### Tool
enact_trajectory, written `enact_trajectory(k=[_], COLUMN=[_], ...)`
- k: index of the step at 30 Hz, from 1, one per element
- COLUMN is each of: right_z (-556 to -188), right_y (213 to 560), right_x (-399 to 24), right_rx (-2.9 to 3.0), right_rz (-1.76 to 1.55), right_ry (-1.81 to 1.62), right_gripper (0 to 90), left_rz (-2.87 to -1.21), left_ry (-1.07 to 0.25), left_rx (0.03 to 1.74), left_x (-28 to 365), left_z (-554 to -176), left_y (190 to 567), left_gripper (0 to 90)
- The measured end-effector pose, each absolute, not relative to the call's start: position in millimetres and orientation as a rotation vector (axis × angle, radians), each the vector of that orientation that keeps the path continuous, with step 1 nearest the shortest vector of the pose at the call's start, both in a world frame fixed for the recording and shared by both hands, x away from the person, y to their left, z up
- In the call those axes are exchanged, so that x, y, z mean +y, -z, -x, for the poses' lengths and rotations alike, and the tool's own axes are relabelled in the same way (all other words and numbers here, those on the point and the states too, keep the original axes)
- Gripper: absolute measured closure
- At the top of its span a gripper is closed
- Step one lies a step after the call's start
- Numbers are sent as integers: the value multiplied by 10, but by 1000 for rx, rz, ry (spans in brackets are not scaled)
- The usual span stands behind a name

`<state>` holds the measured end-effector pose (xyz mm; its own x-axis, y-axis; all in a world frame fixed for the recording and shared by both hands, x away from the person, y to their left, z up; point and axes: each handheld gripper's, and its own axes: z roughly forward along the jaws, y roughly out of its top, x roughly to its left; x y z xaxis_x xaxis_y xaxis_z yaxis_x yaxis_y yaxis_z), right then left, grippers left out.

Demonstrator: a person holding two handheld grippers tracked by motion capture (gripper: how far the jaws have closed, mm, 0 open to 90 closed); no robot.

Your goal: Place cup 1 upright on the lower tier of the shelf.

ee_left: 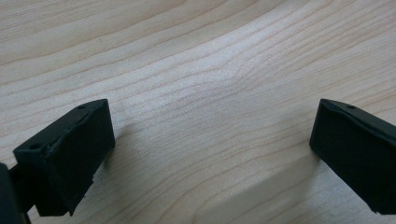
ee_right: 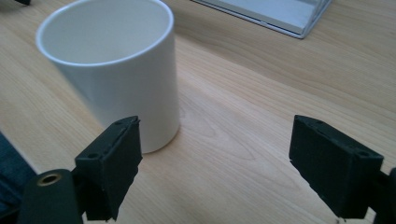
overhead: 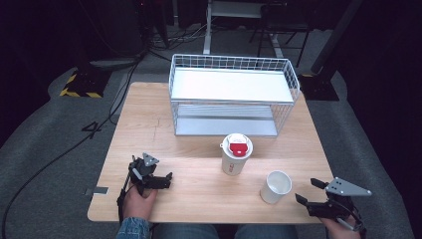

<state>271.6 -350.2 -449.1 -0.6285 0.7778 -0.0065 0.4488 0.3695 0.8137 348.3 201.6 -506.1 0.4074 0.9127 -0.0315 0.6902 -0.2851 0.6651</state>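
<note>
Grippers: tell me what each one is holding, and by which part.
Nothing is held. The left gripper is open over bare table. The right gripper is open too, the white cup near one of its fingers, not between them.

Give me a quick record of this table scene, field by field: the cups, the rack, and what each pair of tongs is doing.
surface: light wooden table
open cup: white lidless paper cup, upright, near the right tongs
lidded cup: white paper cup with red-and-white lid, upright, mid-table
rack: white wire two-tier shelf basket, far side of the table, both tiers bare
left tongs: open, low over bare wood, holding nothing
right tongs: open, beside the open cup, not around it
</note>
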Motion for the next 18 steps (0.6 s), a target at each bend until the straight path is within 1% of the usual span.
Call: enact_trajectory(k=[11, 18], right_z=[-2634, -2674], right_y=[4492, 4616], right_x=[-3334, -3193], right_rx=[2310, 2361], right_rz=[-1004, -983], right_ry=[-1233, -1255], right_gripper=[154, 149], left_rz=[-2067, -2066], left_ry=[-480, -480], left_rx=[1357, 1358], left_x=[2017, 2016], left_z=[-3484, -3484], left_y=[5061, 5061], left_gripper=[5, 5])
